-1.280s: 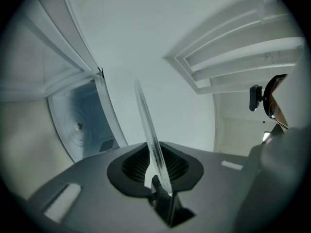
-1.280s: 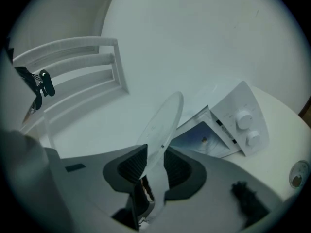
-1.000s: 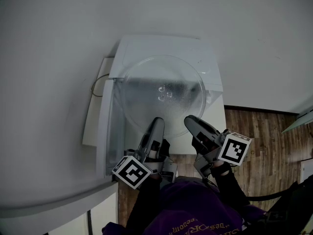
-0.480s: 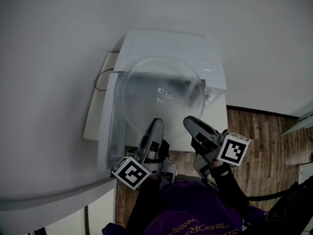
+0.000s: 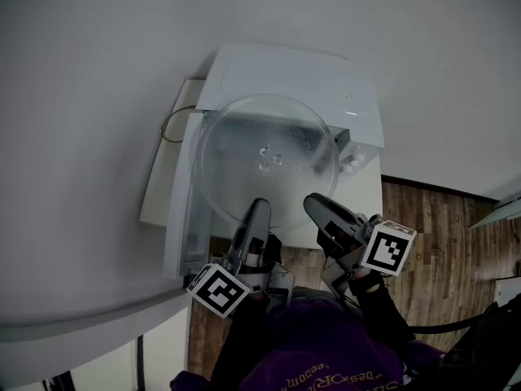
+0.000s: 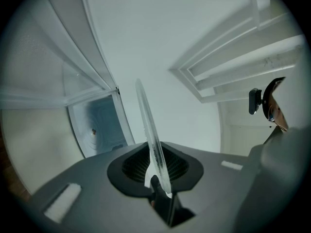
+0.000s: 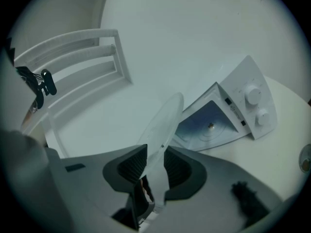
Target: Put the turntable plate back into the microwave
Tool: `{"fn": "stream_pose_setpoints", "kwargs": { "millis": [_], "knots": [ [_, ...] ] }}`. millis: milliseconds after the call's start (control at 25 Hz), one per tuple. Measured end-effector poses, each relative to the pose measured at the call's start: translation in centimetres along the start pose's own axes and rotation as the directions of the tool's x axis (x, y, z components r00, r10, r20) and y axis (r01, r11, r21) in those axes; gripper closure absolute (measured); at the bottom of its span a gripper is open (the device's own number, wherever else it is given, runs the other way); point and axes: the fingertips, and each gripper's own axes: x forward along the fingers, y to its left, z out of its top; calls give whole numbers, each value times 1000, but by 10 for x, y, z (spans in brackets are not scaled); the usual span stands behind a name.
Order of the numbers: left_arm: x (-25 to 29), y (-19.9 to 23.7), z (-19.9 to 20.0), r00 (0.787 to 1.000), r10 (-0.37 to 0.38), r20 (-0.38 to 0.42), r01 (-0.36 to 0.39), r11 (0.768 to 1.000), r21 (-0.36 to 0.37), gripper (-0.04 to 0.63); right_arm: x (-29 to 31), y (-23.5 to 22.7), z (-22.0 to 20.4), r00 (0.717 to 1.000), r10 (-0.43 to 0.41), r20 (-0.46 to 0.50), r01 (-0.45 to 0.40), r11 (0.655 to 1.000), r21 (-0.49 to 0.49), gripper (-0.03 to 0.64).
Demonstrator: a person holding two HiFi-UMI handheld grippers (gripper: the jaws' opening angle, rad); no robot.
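Observation:
The clear glass turntable plate (image 5: 269, 160) hangs level in front of and above the white microwave (image 5: 293, 68), covering its open front in the head view. My left gripper (image 5: 256, 212) is shut on the plate's near rim at the left, my right gripper (image 5: 319, 208) on the near rim at the right. In the left gripper view the plate (image 6: 147, 125) runs edge-on out of the left gripper (image 6: 155, 166), with the microwave's cavity (image 6: 99, 125) beyond. The right gripper view has the plate (image 7: 163, 125) clamped in the right gripper (image 7: 153, 166), the cavity (image 7: 209, 125) and its centre hub ahead.
The microwave's door (image 5: 181, 210) stands swung open at the left. Two knobs (image 7: 253, 97) sit on its control panel at the right. A cable (image 5: 167, 125) loops behind the door. White wall lies beyond, wooden floor (image 5: 440, 226) at the right.
Both grippers and the plate have drawn slightly toward me and lower relative to the microwave; more of its top shows beyond the plate. Both grips are unchanged.

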Motion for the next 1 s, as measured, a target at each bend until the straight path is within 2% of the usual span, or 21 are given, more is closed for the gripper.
{"fn": "stream_pose_setpoints", "kwargs": {
  "millis": [1000],
  "knots": [
    [-12,10,-5,999,52,10,-51,998,-33,537,1,-5,-15,998,-1,-59,4,999,47,505]
  ]
}}
